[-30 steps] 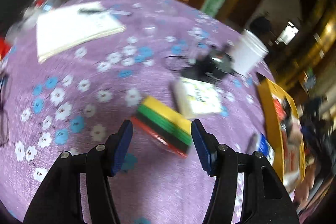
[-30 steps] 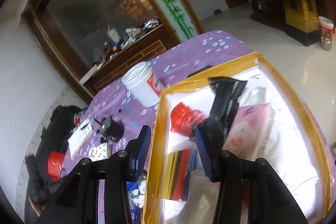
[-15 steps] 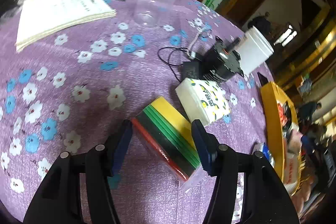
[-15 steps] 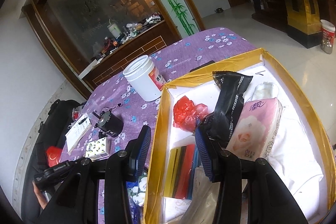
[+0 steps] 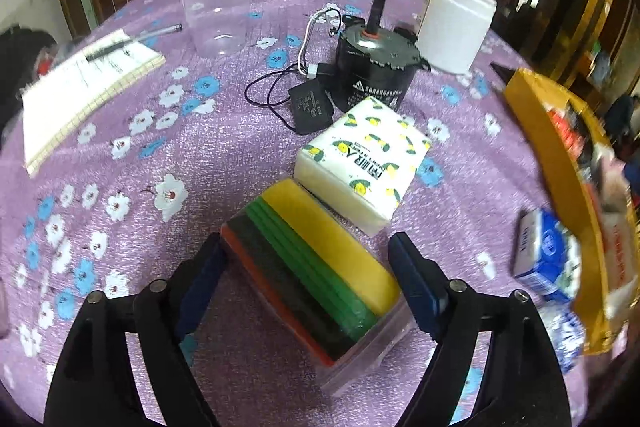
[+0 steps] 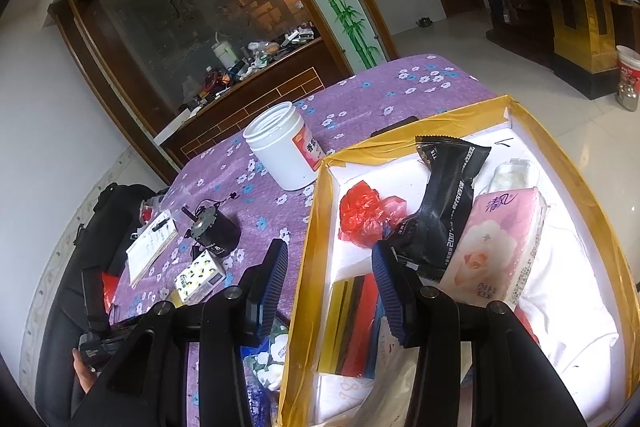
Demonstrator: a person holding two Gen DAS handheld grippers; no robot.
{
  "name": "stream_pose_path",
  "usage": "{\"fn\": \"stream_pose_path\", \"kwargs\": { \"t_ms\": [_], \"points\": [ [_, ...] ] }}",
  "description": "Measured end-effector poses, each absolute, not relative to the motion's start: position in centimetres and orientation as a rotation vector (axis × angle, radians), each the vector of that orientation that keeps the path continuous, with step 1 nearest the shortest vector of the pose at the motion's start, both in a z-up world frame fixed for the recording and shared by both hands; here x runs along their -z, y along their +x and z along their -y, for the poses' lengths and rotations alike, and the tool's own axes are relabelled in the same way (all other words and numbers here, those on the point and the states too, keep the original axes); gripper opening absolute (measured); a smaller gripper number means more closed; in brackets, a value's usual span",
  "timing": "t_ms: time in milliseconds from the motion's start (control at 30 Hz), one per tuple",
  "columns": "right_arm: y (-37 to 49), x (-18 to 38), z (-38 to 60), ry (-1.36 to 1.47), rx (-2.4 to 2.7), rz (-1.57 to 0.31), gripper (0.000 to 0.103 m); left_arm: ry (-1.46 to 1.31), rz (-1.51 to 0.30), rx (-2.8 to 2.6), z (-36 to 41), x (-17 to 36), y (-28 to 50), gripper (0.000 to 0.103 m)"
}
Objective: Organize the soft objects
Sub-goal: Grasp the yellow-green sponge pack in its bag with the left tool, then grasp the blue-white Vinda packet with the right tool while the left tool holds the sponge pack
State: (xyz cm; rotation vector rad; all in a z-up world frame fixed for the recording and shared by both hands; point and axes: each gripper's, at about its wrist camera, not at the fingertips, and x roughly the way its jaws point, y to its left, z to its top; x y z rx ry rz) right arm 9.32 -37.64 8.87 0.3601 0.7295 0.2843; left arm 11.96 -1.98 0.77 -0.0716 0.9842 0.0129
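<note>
Sponge pack (image 5: 316, 267) lies on the purple cloth between the left gripper (image 5: 308, 279) jaws, which are opening wide enough to straddle it; right gripper (image 6: 328, 279) waits half-spread, empty, straddling the yellow box (image 6: 316, 211) rim

Sponge pack (image 5: 316, 267) before tissue pack (image 5: 364, 163), box (image 5: 560, 163) seemingly right
</note>
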Motion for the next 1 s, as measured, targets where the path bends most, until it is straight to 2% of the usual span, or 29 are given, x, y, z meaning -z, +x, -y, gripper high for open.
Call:
{"fn": "stream_pose_path", "kwargs": {
  "t_ms": [67, 267, 633, 1000],
  "points": [
    [9.3, -8.9, 37.5, 0.354, -0.285, -0.729, 0.047, -0.06, -0.979, -0.006, 2.1, -0.9, 11.7, 0.063],
    [9.1, -9.1, 37.3, 0.347, -0.302, -0.724, 0.047, -0.054, -0.949, -0.019, 1.3, -2.0, 10.4, 0.038],
    [7.5, -9.1, 32.6, 0.303, -0.556, -0.806, 0.047, -0.123, -0.86, 0.046, 0.8, -4.3, 9.3, 0.038],
    [1.9, -6.8, 25.6, -0.047, -0.634, -0.91, 0.044, -0.129, -0.836, 0.084, 1.3, -5.1, 8.9, 0.038]
  ]
}}
